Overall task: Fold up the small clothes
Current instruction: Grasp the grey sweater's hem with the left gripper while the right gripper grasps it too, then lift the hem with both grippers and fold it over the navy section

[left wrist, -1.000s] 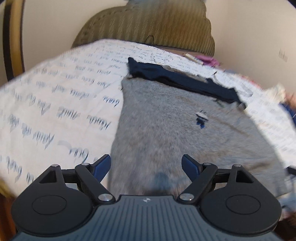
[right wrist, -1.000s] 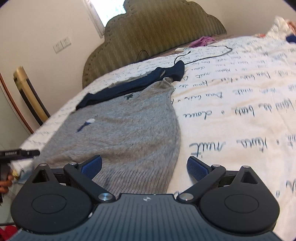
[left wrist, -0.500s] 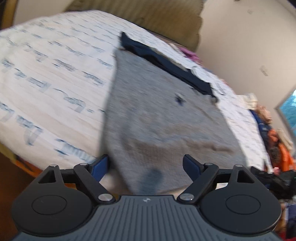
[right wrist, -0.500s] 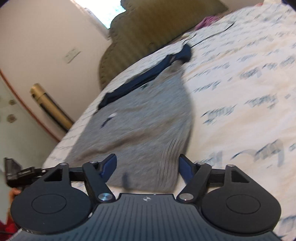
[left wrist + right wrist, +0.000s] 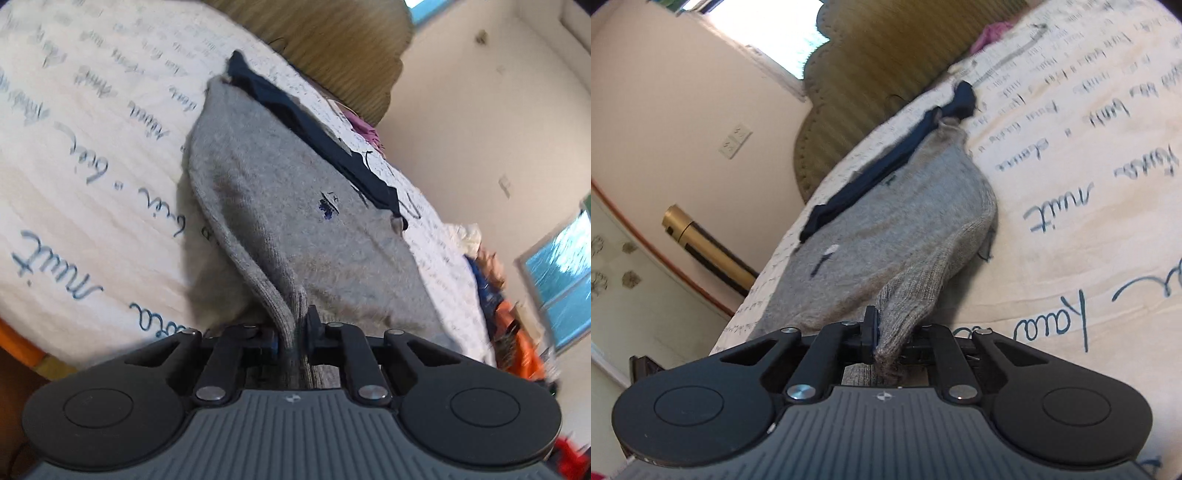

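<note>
A grey knit sweater (image 5: 295,206) with a small dark blue chest logo lies on the bed, its navy collar end toward the headboard. My left gripper (image 5: 293,338) is shut on the sweater's ribbed hem at its left corner, and the cloth rises into the jaws. In the right wrist view the same sweater (image 5: 886,236) stretches away from me. My right gripper (image 5: 890,347) is shut on the hem's right corner. A navy blue garment part (image 5: 882,166) lies along the far edge.
The bed sheet (image 5: 85,155) is white with blue handwriting print. An olive padded headboard (image 5: 886,59) stands behind. A pile of colourful clothes (image 5: 509,321) lies on the right. A cable (image 5: 1012,55) and pink cloth lie near the headboard.
Both grippers were open over the hem. They have dropped low to the bed edge and closed on the sweater's hem corners, which now lift a little.
</note>
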Tool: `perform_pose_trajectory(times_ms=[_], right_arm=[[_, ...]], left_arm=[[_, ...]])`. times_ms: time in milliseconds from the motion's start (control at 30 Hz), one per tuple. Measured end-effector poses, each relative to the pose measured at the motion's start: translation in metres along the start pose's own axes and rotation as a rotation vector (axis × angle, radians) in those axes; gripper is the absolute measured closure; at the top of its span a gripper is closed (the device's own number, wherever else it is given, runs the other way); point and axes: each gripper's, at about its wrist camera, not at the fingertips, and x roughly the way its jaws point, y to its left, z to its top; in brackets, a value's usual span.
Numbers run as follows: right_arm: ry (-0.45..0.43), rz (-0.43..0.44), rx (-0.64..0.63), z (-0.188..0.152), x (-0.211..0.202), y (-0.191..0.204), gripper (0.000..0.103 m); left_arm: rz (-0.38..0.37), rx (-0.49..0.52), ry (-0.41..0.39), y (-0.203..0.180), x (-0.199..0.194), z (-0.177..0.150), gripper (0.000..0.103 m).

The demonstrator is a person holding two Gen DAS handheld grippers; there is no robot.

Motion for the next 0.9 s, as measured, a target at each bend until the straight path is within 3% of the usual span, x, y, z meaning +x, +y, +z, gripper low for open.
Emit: perform_pose_trajectory(times_ms=[67, 100, 133, 200, 233, 300, 367, 400, 467, 500, 533, 567, 600, 633, 700, 900], right_arm=[[0.015, -0.018, -0.045, 0.003, -0.004, 0.004, 0.088], [0.029, -0.042, -0.071, 0.003, -0.004, 0.006, 0.08], [0.037, -0.083, -0.092, 0.004, -0.004, 0.008, 0.059], [0.045, -0.088, -0.097, 0.005, -0.008, 0.005, 0.036], [0.032, -0.067, -0.088, 0.007, -0.012, 0.003, 0.035], [0.026, -0.078, -0.069, 0.013, -0.018, -0.004, 0.033], [0.058, -0.055, -0.068, 0.017, -0.014, -0.011, 0.034], [0.074, -0.036, -0.055, 0.019, -0.008, -0.015, 0.033], [0.086, 0.007, -0.037, 0.019, 0.004, -0.018, 0.035], [0.092, 0.023, -0.04, 0.019, 0.01, -0.016, 0.041], [0.104, 0.024, -0.051, 0.019, 0.017, -0.011, 0.052], [0.127, 0.017, -0.079, 0.017, 0.024, -0.005, 0.063], [0.151, -0.009, -0.111, 0.014, 0.032, 0.001, 0.089], [0.167, -0.042, -0.149, 0.011, 0.039, 0.008, 0.089], [0.162, -0.051, -0.197, 0.008, 0.04, 0.018, 0.089], [0.098, 0.005, -0.202, 0.024, 0.022, 0.032, 0.089]], left_arm=[[0.002, 0.037, -0.001, -0.005, -0.001, 0.001, 0.09], [-0.009, 0.037, 0.01, -0.005, 0.0, 0.002, 0.09], [-0.01, 0.022, 0.025, -0.003, 0.001, 0.002, 0.089], [-0.016, -0.01, 0.058, 0.004, 0.002, 0.003, 0.076], [-0.038, -0.027, 0.073, 0.009, 0.002, 0.004, 0.071], [-0.121, -0.085, 0.095, 0.021, 0.0, 0.005, 0.047], [-0.192, -0.122, 0.105, 0.025, 0.003, 0.008, 0.031], [-0.202, -0.119, 0.102, 0.023, 0.007, 0.009, 0.031], [-0.191, -0.072, 0.095, 0.014, 0.016, 0.009, 0.031], [-0.187, -0.044, 0.09, 0.007, 0.022, 0.008, 0.032], [-0.185, -0.015, 0.09, 0.0, 0.027, 0.007, 0.033], [-0.18, 0.014, 0.093, -0.007, 0.033, 0.006, 0.05], [-0.168, 0.037, 0.113, -0.013, 0.039, 0.005, 0.084], [-0.156, 0.036, 0.139, -0.015, 0.045, 0.005, 0.089], [-0.14, 0.012, 0.141, -0.017, 0.051, 0.003, 0.09], [-0.082, 0.165, 0.011, -0.046, 0.028, 0.008, 0.09]])
